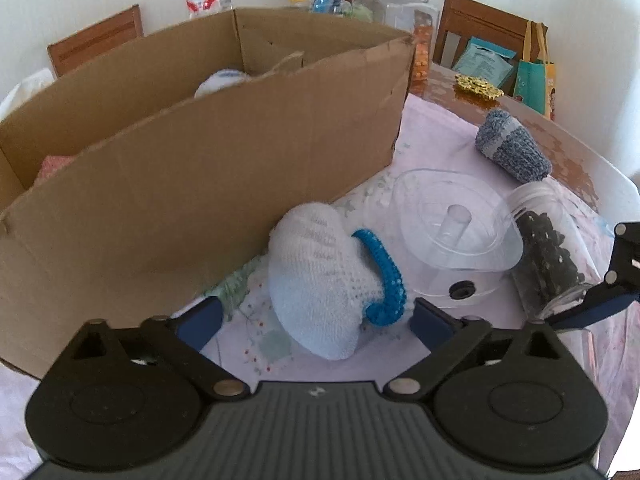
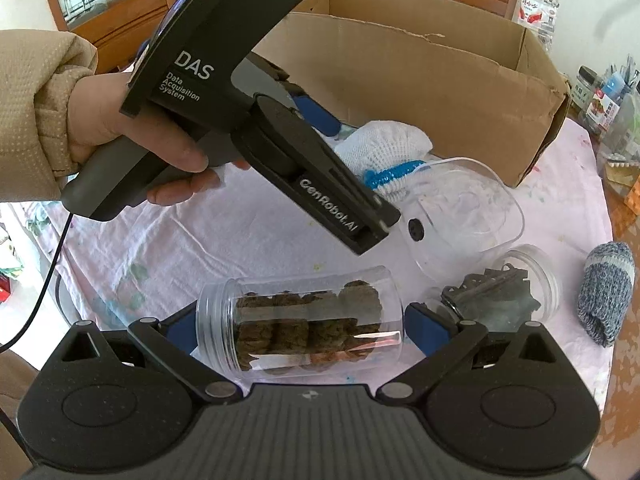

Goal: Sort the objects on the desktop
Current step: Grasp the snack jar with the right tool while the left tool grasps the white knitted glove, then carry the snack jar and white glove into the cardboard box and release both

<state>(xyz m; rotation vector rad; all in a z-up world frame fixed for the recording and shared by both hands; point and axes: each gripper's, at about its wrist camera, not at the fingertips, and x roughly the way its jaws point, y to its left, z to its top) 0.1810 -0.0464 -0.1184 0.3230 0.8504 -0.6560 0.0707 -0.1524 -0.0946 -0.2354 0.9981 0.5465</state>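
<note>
Right now your left gripper (image 1: 316,316) sits spread wide around the white knitted sock with a blue cuff (image 1: 320,280), its blue pads on either side and not touching the wool. That sock lies on the pale pink patterned tablecloth (image 1: 256,352), just beside the front wall of the big brown cardboard box (image 1: 200,184). You have little room on the left: the box wall runs close along that finger. To the right the clear plastic container lying on its side (image 1: 456,236) crowds the sock's cuff.

Your right gripper (image 2: 300,328) is also spread, with the clear plastic jar of brown lumpy pieces (image 2: 300,320) lying on its side between the pads; whether the pads touch its ends, you cannot tell. A second clear jar holding dark grey pieces (image 2: 496,292) lies just to its right, and the grey-blue rolled sock (image 2: 606,292) rests beyond that, near the cloth's edge. Open cloth lies to the left of the jar.

Your left hand (image 2: 120,132), in a beige sleeve, grips the black handle, which blocks much of the box's near wall in the right wrist view. Inside the box you can make out only a white knitted shape (image 1: 224,80) and something pink (image 1: 56,164); the rest is hidden behind the wall.
</note>
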